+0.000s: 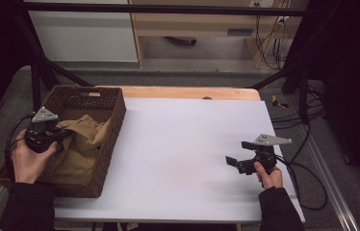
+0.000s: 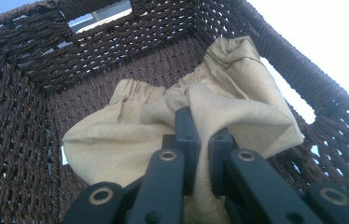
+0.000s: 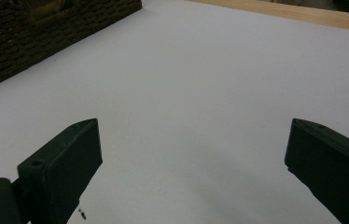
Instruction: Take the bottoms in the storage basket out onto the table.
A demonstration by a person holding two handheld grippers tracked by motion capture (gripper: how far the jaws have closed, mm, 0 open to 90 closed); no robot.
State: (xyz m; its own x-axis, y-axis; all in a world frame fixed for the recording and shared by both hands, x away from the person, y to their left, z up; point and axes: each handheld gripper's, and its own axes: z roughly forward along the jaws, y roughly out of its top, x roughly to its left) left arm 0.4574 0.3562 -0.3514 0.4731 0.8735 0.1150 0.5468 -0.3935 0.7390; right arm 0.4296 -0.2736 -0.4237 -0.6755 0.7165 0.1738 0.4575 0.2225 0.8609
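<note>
A dark brown woven basket (image 1: pixel 113 126) sits at the table's nine o'clock edge, rectangular, its walls a coarse rope-like weave with a handle slot cut in the far end. Inside it lies a tan cloth (image 1: pixel 79 144) — soft, matte, crumpled into loose folds, with a gathered elastic-looking hem visible in the left gripper view (image 2: pixel 238 98).

The left gripper (image 1: pixel 60 136) reaches into the basket from the nine o'clock side, held by the left hand (image 1: pixel 26 161). Its black jaws are drawn narrow and pinch a fold of the cloth between them; in the left gripper view the fabric rises in a ridge right where the tips (image 2: pixel 200 140) meet it.

The table (image 1: pixel 183 144) is covered by a smooth, pale white sheet, with a strip of light wood showing along the twelve o'clock edge.

The right gripper (image 1: pixel 238 156) hovers over the white surface toward four o'clock, gripped by the right hand (image 1: pixel 268 177), well apart from the basket. Its flat, blocky black jaws stand wide with nothing between them — bare white tabletop shows in the gap (image 3: pixel 191 149).
</note>
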